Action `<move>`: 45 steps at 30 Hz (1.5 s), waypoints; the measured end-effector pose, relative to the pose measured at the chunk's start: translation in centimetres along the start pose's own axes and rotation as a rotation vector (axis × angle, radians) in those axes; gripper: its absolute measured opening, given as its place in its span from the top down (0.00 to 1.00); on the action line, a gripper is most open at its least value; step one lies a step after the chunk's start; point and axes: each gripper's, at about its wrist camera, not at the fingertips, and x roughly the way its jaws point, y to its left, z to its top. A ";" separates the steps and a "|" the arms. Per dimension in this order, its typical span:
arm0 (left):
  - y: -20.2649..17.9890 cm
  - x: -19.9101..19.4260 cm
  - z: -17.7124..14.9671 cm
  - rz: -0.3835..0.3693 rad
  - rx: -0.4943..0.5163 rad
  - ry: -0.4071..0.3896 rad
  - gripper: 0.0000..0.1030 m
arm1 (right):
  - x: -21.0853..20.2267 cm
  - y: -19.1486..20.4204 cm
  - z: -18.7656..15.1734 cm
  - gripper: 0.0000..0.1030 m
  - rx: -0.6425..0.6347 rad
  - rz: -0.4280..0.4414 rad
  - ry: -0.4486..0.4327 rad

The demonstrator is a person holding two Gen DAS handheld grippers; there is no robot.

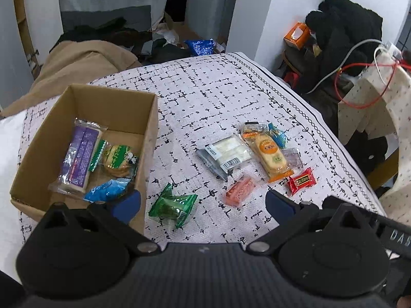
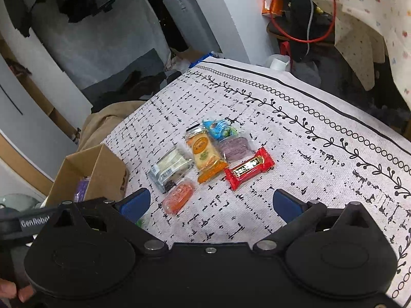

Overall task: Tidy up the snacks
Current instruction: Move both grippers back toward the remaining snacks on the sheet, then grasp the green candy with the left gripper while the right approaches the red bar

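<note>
A cardboard box (image 1: 151, 128) stands at the left of the table and holds a purple wafer pack (image 1: 78, 157), a green cracker pack (image 1: 118, 160) and a blue packet (image 1: 108, 191). On the cloth lie a green candy (image 1: 173, 206), a pink-orange candy (image 1: 240, 188), a white-grey pack (image 1: 224, 156), an orange cracker pack (image 1: 269, 152) and a red candy (image 1: 303, 181). My left gripper (image 1: 203, 205) hovers open above the green candy. My right gripper (image 2: 210, 204) is open, just short of the pink-orange candy (image 2: 179, 196) and the red candy (image 2: 249, 168). The box (image 2: 102, 169) sits at its left.
The patterned tablecloth (image 1: 218, 89) has bare room at the back and right (image 2: 321, 154). Beyond the far edge are a tan garment (image 1: 77, 59), clutter and a blue bag (image 1: 200, 47). At the right hang a black garment (image 1: 344, 25), red and white cables (image 1: 359, 77) and a dotted cloth (image 2: 359, 12).
</note>
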 end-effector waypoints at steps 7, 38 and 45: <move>-2.0 1.3 -1.1 0.088 0.044 -0.003 0.03 | 1.1 -1.9 0.1 0.06 0.048 0.021 0.001; -6.2 10.2 -4.0 0.504 0.216 0.057 0.45 | 7.8 -6.8 -0.5 0.33 0.225 0.191 0.142; -6.2 11.4 -3.9 0.544 0.223 0.067 0.45 | 8.6 -6.7 -0.1 0.45 0.213 0.210 0.116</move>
